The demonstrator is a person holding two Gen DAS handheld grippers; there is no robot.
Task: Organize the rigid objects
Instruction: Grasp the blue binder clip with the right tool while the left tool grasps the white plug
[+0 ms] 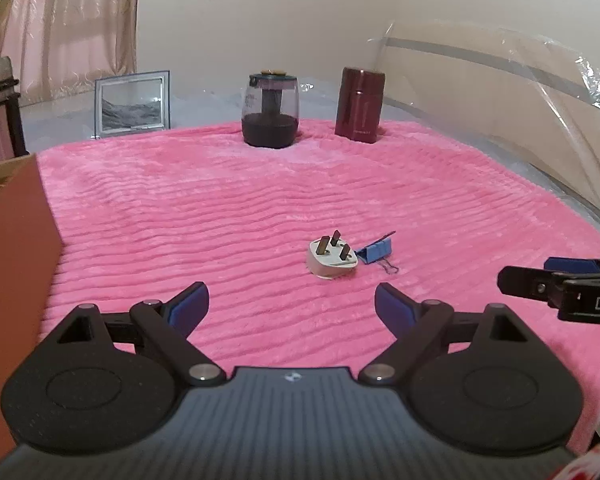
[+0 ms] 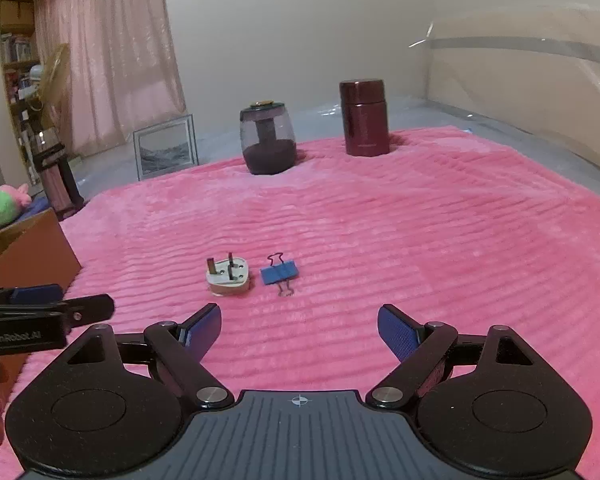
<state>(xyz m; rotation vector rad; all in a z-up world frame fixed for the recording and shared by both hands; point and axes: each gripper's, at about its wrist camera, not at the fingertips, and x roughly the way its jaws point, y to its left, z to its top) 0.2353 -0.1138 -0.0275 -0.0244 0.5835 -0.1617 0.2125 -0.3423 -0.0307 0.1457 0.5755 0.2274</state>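
A white three-pin plug point(image 1: 332, 261) point(image 2: 228, 277) lies prongs-up on the pink blanket point(image 1: 260, 208) point(image 2: 420, 240), touching or almost touching a blue binder clip point(image 1: 376, 253) point(image 2: 279, 273) on its right. My left gripper point(image 1: 292, 305) is open and empty, short of the plug. My right gripper point(image 2: 300, 326) is open and empty, short of the clip. Each gripper shows at the edge of the other's view: the right gripper's fingers point(image 1: 548, 280) and the left gripper's fingers point(image 2: 60, 308).
A clear jar with dark contents point(image 1: 271, 111) point(image 2: 267, 140) and a dark red canister point(image 1: 360, 105) point(image 2: 365, 117) stand at the blanket's far edge. A picture frame point(image 1: 132, 103) point(image 2: 165, 151) leans behind. A cardboard box point(image 1: 12, 264) point(image 2: 24, 252) stands at the left.
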